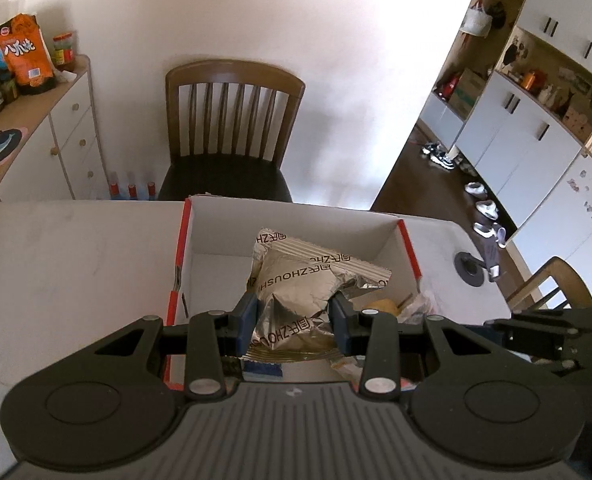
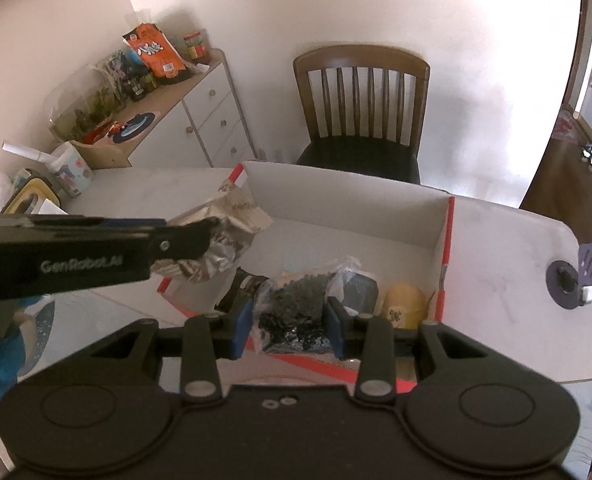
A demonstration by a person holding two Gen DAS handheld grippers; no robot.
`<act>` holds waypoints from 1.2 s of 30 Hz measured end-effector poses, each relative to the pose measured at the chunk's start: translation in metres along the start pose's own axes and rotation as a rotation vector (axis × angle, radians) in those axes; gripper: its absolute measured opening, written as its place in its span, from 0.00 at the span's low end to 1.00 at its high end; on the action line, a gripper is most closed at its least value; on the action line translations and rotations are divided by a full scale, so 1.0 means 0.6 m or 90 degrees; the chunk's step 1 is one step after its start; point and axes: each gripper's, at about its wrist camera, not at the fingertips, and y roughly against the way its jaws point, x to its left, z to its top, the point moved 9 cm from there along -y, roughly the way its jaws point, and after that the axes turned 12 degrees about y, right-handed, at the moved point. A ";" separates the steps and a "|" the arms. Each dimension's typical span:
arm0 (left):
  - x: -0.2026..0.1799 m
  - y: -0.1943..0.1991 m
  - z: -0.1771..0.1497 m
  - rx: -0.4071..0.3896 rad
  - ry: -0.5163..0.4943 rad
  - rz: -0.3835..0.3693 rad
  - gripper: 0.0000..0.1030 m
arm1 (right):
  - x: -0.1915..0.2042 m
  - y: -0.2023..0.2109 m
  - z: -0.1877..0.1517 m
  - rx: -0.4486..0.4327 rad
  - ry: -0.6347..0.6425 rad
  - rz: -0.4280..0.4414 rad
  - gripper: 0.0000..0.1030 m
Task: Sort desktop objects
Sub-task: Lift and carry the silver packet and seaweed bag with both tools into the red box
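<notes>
Left tool [image 1: 294, 316]: blue pads pressed against either side of a crumpled silver foil snack packet [image 1: 296, 280] printed with dark lettering, the packet pinched between them and projecting forward past the fingertips, held over the open white cardboard box [image 1: 224, 216] with red edges. Seen from the right wrist view, the same left tool [image 2: 200, 240] enters from the left edge as a dark arm, the silver foil snack packet [image 2: 232, 236] bunched at its tip above the box's near left corner. Right tool [image 2: 290, 322]: blue pads closed on a clear bag of small dark pieces [image 2: 296, 304], the bag gripped at its sides and standing out ahead of the fingers, low over the front part of the white cardboard box [image 2: 355, 204]. Inside the box, just right of the bag: a dark blue-grey item [image 2: 361, 290] (kind not discernible) and a yellow rounded object [image 2: 403, 304], both near the right wall. A dark packet [image 2: 242, 288] lies at the bag's left. The box rests on a pale worktop [image 2: 507, 248], whose right end carries a round dark grommet [image 2: 563, 284]. Behind the worktop: a wooden slat-back chair [image 2: 361, 92] with dark seat, against a white wall. A white sideboard [image 2: 212, 112] with drawers stands to the left, with an orange snack bag [image 2: 154, 52] on top.
</notes>
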 end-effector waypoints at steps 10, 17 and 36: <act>0.013 -0.073 0.009 0.009 -0.031 0.031 0.36 | 0.008 -0.060 0.003 0.027 0.001 0.009 0.37; 0.016 -0.126 0.014 0.031 -0.058 0.041 0.36 | 0.004 -0.097 0.002 0.040 -0.015 0.023 0.38; 0.037 -0.232 -0.005 0.081 -0.113 0.087 0.36 | -0.007 -0.194 -0.017 0.089 -0.025 0.039 0.38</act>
